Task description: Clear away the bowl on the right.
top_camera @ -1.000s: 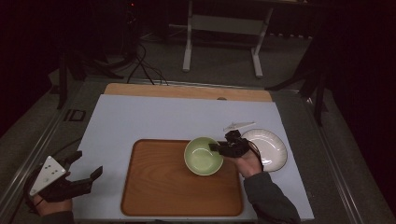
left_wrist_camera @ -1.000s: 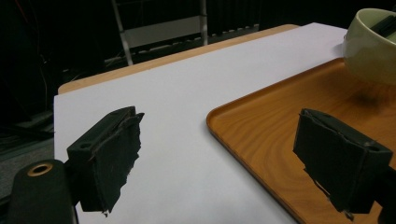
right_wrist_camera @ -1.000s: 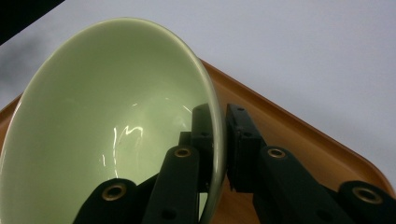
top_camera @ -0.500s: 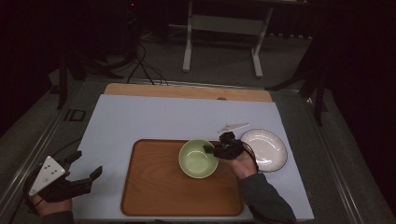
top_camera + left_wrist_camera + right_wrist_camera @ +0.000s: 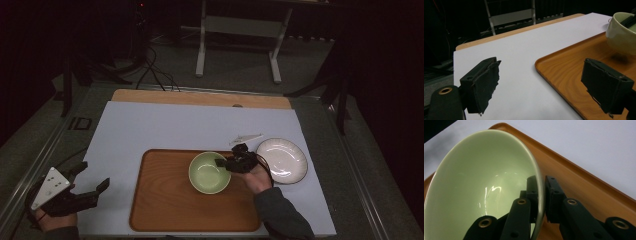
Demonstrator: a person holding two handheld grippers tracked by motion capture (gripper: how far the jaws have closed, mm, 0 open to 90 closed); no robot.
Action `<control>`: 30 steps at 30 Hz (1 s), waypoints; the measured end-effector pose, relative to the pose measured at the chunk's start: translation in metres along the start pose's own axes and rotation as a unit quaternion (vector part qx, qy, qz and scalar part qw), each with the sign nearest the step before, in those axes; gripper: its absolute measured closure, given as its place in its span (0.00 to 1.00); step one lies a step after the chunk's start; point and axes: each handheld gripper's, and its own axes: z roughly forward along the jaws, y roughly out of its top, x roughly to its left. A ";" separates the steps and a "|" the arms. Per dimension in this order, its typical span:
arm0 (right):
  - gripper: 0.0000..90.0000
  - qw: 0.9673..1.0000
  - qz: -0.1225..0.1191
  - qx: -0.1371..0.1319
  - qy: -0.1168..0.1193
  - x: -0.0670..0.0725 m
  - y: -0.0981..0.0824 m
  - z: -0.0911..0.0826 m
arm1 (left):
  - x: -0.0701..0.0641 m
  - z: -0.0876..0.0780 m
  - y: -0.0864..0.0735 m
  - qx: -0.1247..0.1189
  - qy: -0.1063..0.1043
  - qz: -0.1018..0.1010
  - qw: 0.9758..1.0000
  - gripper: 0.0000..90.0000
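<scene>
A pale green bowl [image 5: 209, 172] hangs just over the right part of the wooden tray [image 5: 165, 200], with a shadow under it in the left gripper view [image 5: 622, 31]. My right gripper [image 5: 223, 163] is shut on the bowl's right rim, one jaw inside and one outside, as the right gripper view shows [image 5: 541, 197]. The bowl [image 5: 479, 182] is empty. My left gripper [image 5: 89, 182] is open with nothing between its jaws, low over the white mat off the tray's left edge [image 5: 549, 67].
A white plate [image 5: 282, 159] lies on the mat right of the tray. A small pale utensil [image 5: 246, 138] lies behind the bowl. The white mat [image 5: 190, 125] covers the table; a metal stand [image 5: 235, 30] is on the floor beyond.
My right gripper has carried the green bowl leftward, from beside the plate to over the tray. The left gripper has not moved.
</scene>
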 end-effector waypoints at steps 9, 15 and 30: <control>0.92 1.000 -0.001 0.006 0.004 0.002 -0.003 0.006 | 0.000 0.000 0.000 0.000 -0.001 -0.001 1.000 0.16; 0.92 1.000 -0.002 0.008 0.006 0.004 -0.005 0.009 | 0.000 0.000 0.000 -0.001 -0.001 0.000 1.000 0.16; 0.92 1.000 -0.003 0.017 0.010 0.005 -0.013 0.017 | 0.000 0.000 0.000 -0.001 0.000 -0.001 1.000 0.16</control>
